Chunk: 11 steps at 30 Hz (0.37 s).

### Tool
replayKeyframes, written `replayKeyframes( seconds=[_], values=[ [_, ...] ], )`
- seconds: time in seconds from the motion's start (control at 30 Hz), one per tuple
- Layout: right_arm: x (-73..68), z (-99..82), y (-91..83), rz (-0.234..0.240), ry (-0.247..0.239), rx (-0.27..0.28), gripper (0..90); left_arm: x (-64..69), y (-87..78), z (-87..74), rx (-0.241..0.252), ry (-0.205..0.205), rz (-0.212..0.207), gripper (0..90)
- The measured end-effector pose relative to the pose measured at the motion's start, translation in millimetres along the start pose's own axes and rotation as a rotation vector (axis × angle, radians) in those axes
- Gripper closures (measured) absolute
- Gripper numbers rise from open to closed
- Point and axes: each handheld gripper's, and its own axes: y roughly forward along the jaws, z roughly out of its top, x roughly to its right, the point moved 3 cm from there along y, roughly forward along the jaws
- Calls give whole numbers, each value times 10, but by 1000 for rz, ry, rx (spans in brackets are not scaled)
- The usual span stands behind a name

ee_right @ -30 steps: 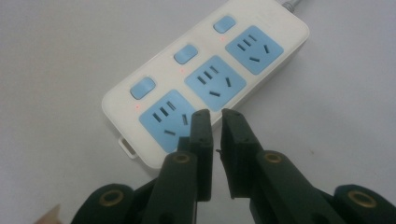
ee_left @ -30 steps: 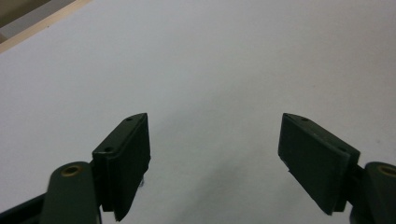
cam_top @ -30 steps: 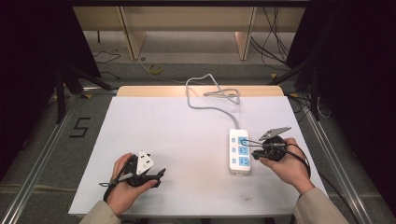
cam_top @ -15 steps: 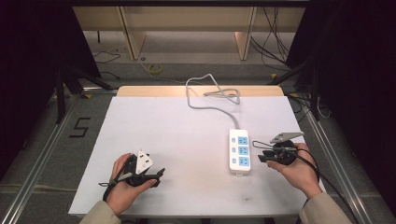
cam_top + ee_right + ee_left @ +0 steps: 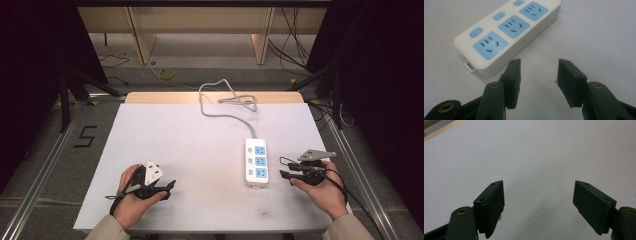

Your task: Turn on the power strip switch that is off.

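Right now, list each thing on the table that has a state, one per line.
Left hand-held gripper: open, holding nothing.
Right hand-held gripper: open, holding nothing, beside the strip.
Power strip: flat on the table, all three sockets vacant.
Strip cord: looped at the far edge.

bare table centre, power strip right

A black "5" is marked on the grey floor left of the counter. Nothing else is legible; the power strip bears no readable print.
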Motion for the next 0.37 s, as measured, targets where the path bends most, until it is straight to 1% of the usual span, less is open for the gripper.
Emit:
replayKeyframes(
  seconds=[0.13,0.23,0.3,0.37],
  values=[
    [-7,-54,5,-3,12,32,533,-4,4,-5,-3,-4,-1,254],
    [-11,-56,-10,-9,17,53,523,-9,6,-8,-4,-3,-3,254],
    [-12,-53,-19,-13,22,66,516,-13,17,-13,-3,-10,1,254],
    [-18,-55,-22,-13,20,74,510,-30,25,-19,-13,-13,4,254]
  ],
)
